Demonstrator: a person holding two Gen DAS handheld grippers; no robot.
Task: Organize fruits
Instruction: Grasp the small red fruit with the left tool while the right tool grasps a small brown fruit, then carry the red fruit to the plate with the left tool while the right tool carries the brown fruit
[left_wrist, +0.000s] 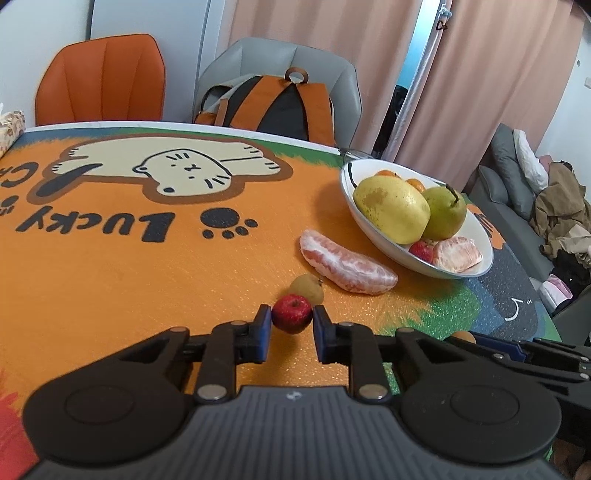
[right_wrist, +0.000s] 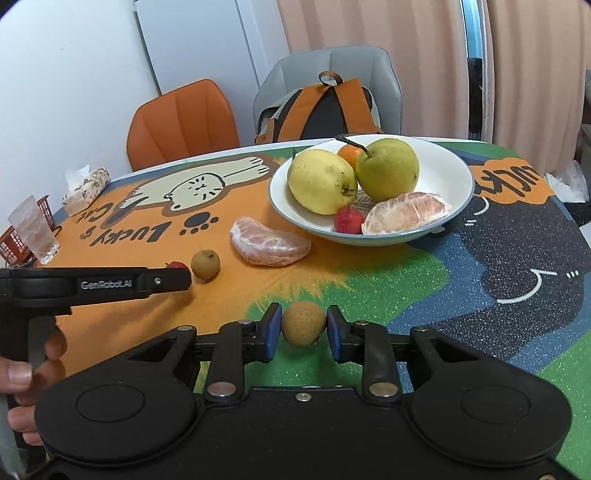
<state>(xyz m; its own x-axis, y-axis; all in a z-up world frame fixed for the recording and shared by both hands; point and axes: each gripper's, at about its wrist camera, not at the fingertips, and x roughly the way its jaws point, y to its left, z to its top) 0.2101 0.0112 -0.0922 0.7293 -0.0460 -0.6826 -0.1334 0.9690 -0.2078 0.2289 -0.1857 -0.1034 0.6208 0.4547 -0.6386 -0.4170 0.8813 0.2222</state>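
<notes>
Blue-padded left tongs (left_wrist: 292, 318) clamp small red fruit (left_wrist: 291, 313); right tongs (right_wrist: 303, 326) clamp brown longan (right_wrist: 303, 323).

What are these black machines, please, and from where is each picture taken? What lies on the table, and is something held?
They are not robot arms. A person holds two hand tools, each with two fingers and a camera looking forward along them. One picture comes from the left gripper, the other from the right gripper; there the person's hand shows too.

On the table stands a white bowl with two pears, an orange, a small red fruit and a peeled citrus piece. Beside it lie another citrus piece and a small brown fruit.

The left gripper is shut on a small red fruit. The right is shut on a round brown fruit.
</notes>
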